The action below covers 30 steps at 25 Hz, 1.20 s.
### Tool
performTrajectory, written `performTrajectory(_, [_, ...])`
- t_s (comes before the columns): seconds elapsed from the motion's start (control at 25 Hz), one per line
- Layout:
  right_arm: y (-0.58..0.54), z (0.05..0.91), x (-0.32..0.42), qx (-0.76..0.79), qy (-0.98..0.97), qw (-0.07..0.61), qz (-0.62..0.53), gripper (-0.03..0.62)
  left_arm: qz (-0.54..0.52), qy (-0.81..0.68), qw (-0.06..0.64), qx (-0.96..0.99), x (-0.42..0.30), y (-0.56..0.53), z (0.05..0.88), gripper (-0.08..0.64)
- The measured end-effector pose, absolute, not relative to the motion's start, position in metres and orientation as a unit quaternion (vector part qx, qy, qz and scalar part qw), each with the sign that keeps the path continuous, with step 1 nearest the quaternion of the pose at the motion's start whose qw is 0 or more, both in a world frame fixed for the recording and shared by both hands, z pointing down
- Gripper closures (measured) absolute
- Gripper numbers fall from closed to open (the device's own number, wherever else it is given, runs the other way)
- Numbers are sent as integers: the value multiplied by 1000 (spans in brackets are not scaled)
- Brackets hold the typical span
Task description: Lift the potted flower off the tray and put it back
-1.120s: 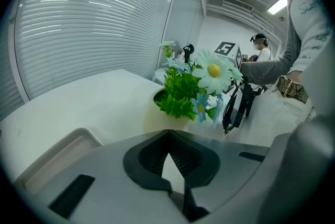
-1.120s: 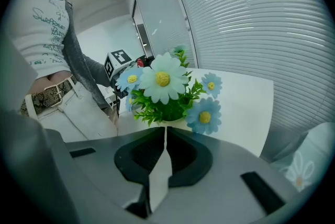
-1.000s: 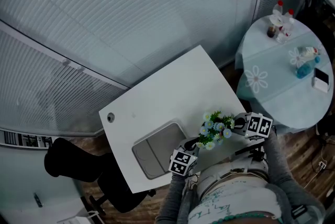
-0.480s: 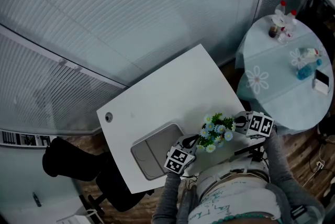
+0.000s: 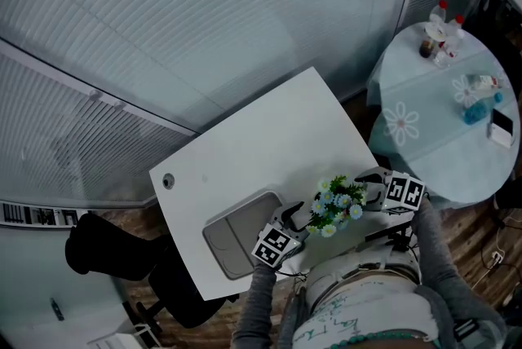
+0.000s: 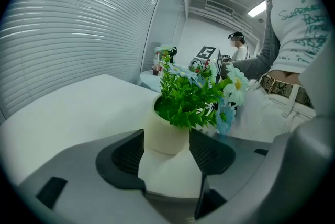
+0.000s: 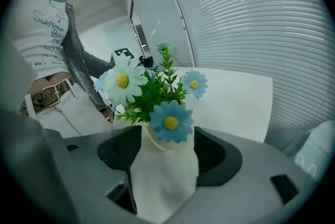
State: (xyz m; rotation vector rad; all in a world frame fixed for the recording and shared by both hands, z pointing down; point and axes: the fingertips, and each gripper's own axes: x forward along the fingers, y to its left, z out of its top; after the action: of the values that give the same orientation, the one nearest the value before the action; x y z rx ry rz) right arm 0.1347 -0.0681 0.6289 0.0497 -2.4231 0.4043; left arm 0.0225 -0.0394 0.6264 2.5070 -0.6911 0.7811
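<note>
Cream daisy pot (image 6: pixel 165 131) beside flat grey tray (image 5: pixel 232 235).
Your left gripper (image 6: pixel 168 153), right gripper (image 7: pixel 166 155) just opened around it; snag a pad, it tips.

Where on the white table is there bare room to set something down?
The far half of the white table is bare, from the round grommet at its left corner across to the right edge. The gray tray is empty too. It is crowded at the near edge, around the potted flower.

Head view looks down; gripper views closely face the potted flower (image 6: pixel 166 134).
</note>
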Motion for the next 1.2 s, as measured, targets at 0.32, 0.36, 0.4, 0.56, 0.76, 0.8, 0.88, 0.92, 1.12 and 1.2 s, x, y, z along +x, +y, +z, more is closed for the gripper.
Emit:
performTrajectory(0.32, [-73, 633, 126, 7, -929, 348, 126, 232, 284, -216, 199, 913, 33, -42, 624, 189])
performTrajectory(0.36, [-74, 633, 124, 4, -929, 347, 125, 230, 287, -211, 196, 913, 35, -43, 625, 185])
performTrajectory(0.4, [-75, 631, 122, 0, -930, 345, 124, 229, 289, -206, 195, 914, 37, -44, 626, 178])
performTrajectory(0.56, [-75, 634, 116, -18, -930, 348, 116, 229, 293, -188, 195, 917, 44, -46, 628, 169])
performTrajectory(0.76, [-73, 632, 110, -34, -929, 348, 119, 229, 300, -174, 189, 919, 49, -49, 631, 169])
performTrajectory(0.8, [-72, 630, 108, -38, -930, 347, 120, 229, 300, -171, 188, 919, 51, -49, 632, 169])
performTrajectory(0.88, [-71, 629, 105, -46, -929, 347, 117, 228, 303, -164, 185, 920, 54, -50, 632, 169])
performTrajectory(0.92, [-70, 629, 103, -51, -929, 349, 114, 229, 305, -162, 183, 921, 56, -51, 632, 167])
performTrajectory(1.12, [-63, 633, 92, -76, -927, 354, 101, 228, 304, -160, 181, 921, 60, -56, 633, 166])
performTrajectory(1.2, [-62, 634, 91, -76, -927, 353, 103, 225, 306, -157, 181, 921, 60, -56, 633, 165])
